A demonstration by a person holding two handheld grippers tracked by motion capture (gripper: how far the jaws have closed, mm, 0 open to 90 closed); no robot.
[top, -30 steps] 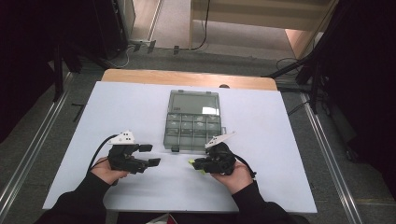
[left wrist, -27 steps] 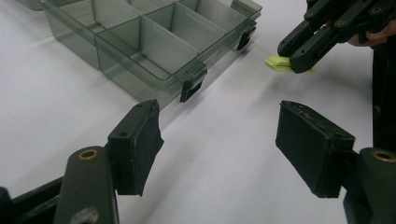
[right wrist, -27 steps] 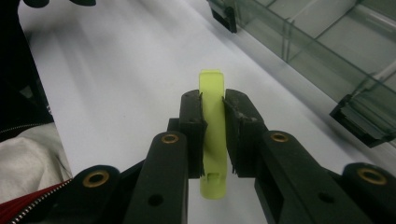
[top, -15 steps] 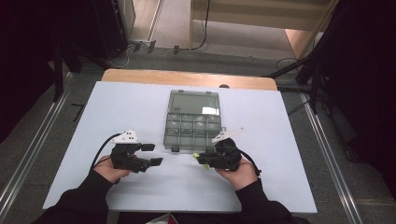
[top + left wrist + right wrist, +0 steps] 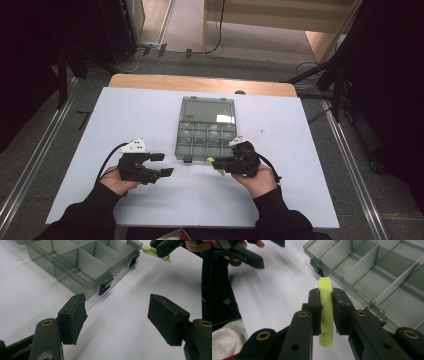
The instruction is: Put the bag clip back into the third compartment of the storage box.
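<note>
White sheet (image 5: 150,120) covers a wooden table (image 5: 200,82) whose bare far edge shows beyond it. High view: grey floor around the table, metal rails (image 5: 30,155) on both sides, cables (image 5: 215,35) trailing on the floor behind, dark stands and drapes left and right. A clear compartment box (image 5: 206,129) lies open at the middle of the sheet, lid laid back toward the far edge. Left gripper (image 5: 162,164) hovers near the box's near left corner, jaws apart, nothing between them. Right gripper (image 5: 215,164) sits just at the box's near right edge, a yellow-green clip (image 5: 211,161) sticking out of its tip. Both forearms in dark sleeves enter from the bottom.

Left gripper view: jaws spread wide over bare white sheet, pads (image 5: 75,317) worn and empty. Box front wall with two black latches (image 5: 105,287) lies just ahead; compartments appear empty. Right gripper and the clip (image 5: 155,252) show at upper right, apart from the box corner.

Right gripper view: jaws clenched on the clip (image 5: 325,312), held upright between the pads, its ends projecting above and below. Box dividers (image 5: 362,265) lie to the right, clip tip close to the front rim; whether it touches cannot be told. Left gripper (image 5: 249,255) at upper left.
</note>
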